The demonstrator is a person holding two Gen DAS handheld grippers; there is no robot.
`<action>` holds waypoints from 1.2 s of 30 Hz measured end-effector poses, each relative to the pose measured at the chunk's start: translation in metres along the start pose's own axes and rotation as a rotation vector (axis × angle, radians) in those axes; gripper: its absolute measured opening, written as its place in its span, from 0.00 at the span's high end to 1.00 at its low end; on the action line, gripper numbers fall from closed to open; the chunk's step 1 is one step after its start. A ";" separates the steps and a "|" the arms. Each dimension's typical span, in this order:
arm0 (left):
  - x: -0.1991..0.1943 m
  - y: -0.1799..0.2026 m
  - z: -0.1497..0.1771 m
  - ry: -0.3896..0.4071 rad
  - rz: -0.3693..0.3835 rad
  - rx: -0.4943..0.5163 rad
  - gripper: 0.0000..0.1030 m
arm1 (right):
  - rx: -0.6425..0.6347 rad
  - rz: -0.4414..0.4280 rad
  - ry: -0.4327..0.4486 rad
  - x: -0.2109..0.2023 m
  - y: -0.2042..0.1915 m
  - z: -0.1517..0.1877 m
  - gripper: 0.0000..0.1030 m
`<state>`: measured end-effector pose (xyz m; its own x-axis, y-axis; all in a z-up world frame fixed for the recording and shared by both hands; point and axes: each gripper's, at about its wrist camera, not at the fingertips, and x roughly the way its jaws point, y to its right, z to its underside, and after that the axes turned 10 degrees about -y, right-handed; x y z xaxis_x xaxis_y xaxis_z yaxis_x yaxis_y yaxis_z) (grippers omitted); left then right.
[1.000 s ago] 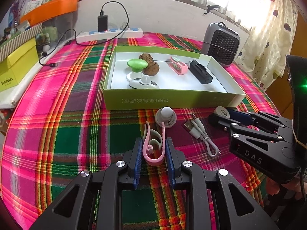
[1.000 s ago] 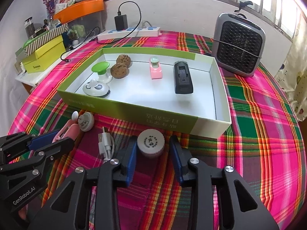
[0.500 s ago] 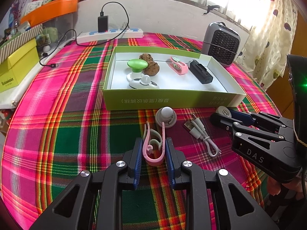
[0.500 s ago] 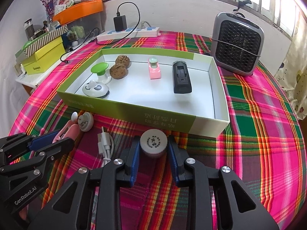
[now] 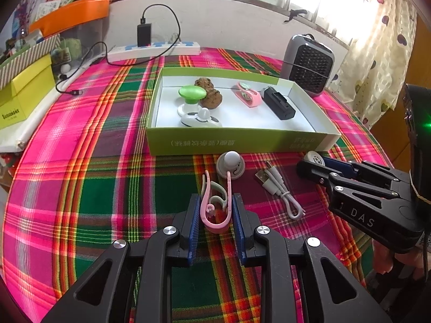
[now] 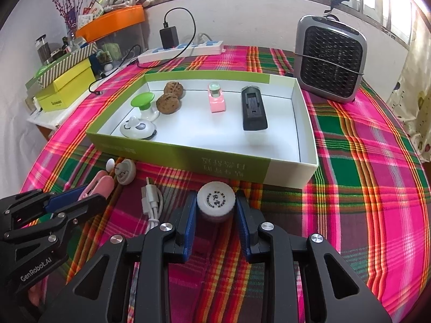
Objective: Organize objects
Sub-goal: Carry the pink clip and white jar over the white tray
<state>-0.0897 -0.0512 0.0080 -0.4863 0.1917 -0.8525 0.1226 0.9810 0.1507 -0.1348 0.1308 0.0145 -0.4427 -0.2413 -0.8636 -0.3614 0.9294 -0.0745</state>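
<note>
My left gripper [image 5: 216, 202] is shut on a pink clip [image 5: 215, 211] that rests low over the plaid tablecloth. My right gripper [image 6: 215, 199] is shut on a small white round jar [image 6: 216, 202], both blue pads pressing its sides, just in front of the green box [image 6: 188, 156]. The box [image 5: 242, 142] has a white floor and holds a green-topped knob [image 5: 191, 94], two walnuts [image 6: 168, 102], a pink item [image 6: 216, 99], a black block [image 6: 253, 109] and a white gadget [image 5: 200, 119]. In the left wrist view the right gripper [image 5: 309, 162] is at the right.
A white round gadget with a ball [image 5: 231, 161] and a coiled white USB cable [image 5: 280, 188] lie between the grippers. A grey heater [image 6: 330, 53] stands behind the box on the right, a power strip [image 5: 153, 49] by the wall, and a yellow box [image 5: 24, 94] at the left edge.
The right gripper's jaws have drawn in from a loose stance onto the white jar. The left gripper and the pink clip have not moved.
</note>
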 end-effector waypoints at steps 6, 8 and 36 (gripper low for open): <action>-0.014 0.003 -0.002 0.023 0.007 0.009 0.80 | 0.008 -0.007 0.024 -0.009 0.005 -0.001 0.72; -0.017 0.003 -0.003 0.030 0.008 0.012 0.80 | 0.010 -0.012 0.036 -0.014 0.006 -0.001 0.72; 0.004 0.022 -0.070 0.035 0.056 0.065 0.80 | 0.026 -0.043 0.048 -0.009 0.032 -0.050 0.72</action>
<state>-0.1493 -0.0270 0.0426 -0.5073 0.2483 -0.8252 0.2055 0.9648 0.1639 -0.1830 0.1491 0.0449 -0.4662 -0.2941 -0.8344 -0.3597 0.9247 -0.1249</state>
